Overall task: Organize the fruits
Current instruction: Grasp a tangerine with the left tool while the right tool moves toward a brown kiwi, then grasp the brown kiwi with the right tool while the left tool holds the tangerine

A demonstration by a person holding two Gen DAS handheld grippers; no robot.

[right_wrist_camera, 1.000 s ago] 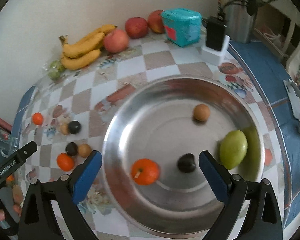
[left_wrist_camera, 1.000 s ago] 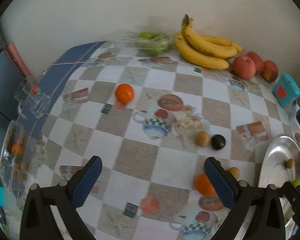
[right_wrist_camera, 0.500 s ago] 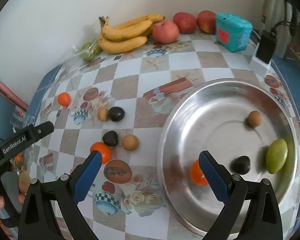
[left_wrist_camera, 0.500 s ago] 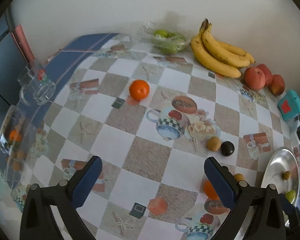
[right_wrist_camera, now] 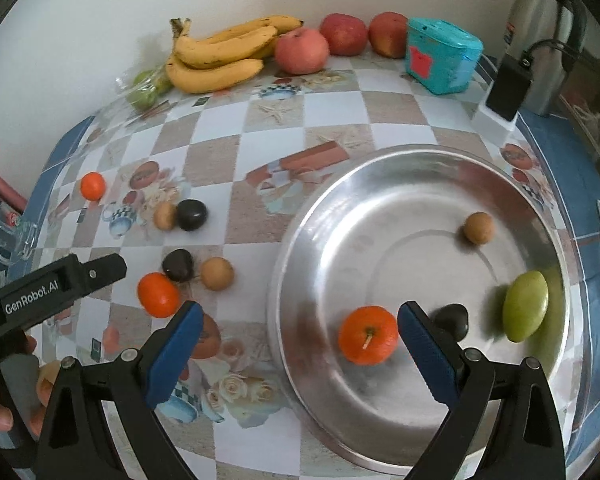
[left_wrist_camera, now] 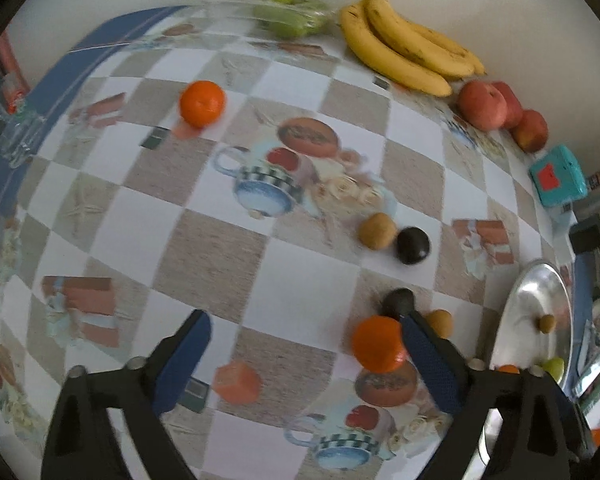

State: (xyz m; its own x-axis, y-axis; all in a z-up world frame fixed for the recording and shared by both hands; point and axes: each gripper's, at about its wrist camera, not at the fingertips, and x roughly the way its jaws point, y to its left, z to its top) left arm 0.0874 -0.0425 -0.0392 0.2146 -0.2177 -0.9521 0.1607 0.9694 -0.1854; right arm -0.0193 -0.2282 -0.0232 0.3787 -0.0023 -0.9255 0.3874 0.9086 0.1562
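The nearest loose orange [left_wrist_camera: 378,344] lies on the checked tablecloth [left_wrist_camera: 220,248] just inside the left gripper's [left_wrist_camera: 306,356] right-hand finger, at about four o'clock in the left wrist view. A dark plum [left_wrist_camera: 398,303] sits touching it at twelve o'clock, and a small brown fruit [left_wrist_camera: 440,322] lies beside them at two o'clock. The left gripper's jaws are closing but stand wide, with only cloth and that orange between them; the pads press on nothing.

Further out, a second brown fruit [left_wrist_camera: 377,231] and dark plum [left_wrist_camera: 413,245] lie touching near the centre, and a lone orange [left_wrist_camera: 202,103] rests at ten o'clock. Against the wall at one o'clock lie bananas [left_wrist_camera: 408,54], red apples [left_wrist_camera: 496,110] and a teal box [left_wrist_camera: 558,180].

The steel bowl [right_wrist_camera: 308,264] holds an orange [right_wrist_camera: 368,335], a dark plum [right_wrist_camera: 453,320], a green fruit [right_wrist_camera: 526,306] and a brown fruit [right_wrist_camera: 478,227]. The right gripper [right_wrist_camera: 298,340] hangs over the bowl's near rim with its fingers spread wide and gripping nothing. A hand [right_wrist_camera: 4,408] holds the left gripper at eight o'clock.
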